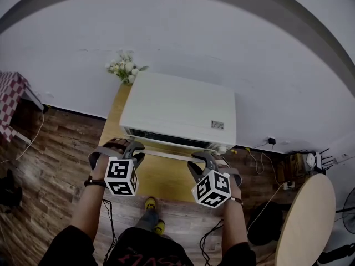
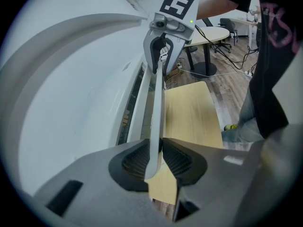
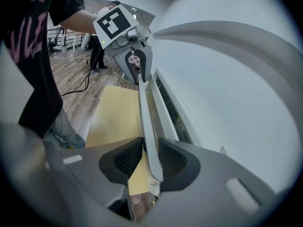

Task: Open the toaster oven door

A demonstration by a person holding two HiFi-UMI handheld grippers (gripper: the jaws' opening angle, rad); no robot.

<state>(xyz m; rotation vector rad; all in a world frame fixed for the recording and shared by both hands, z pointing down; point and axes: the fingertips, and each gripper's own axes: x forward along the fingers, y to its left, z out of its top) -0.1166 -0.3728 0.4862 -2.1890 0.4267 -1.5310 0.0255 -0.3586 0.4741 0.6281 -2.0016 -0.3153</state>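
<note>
A white toaster oven (image 1: 177, 107) stands on a narrow wooden table (image 1: 161, 177) against the wall. Its long pale handle bar (image 1: 166, 154) runs along the front, and a dark gap shows between door and body. My left gripper (image 1: 133, 147) is shut on the bar's left end, pads pressed on both sides of the bar (image 2: 157, 103). My right gripper (image 1: 206, 156) is shut on the right end of the same bar (image 3: 146, 122). In the left gripper view my left gripper (image 2: 154, 157) is near and the right gripper (image 2: 158, 51) at the far end. In the right gripper view my right gripper (image 3: 150, 157) is near, the left gripper (image 3: 137, 65) beyond.
A small bunch of white flowers (image 1: 125, 68) sits at the oven's back left corner. A round wooden table (image 1: 308, 220) stands at the right, a checkered cloth (image 1: 11, 96) at the left. Cables lie on the wood floor (image 1: 55, 159).
</note>
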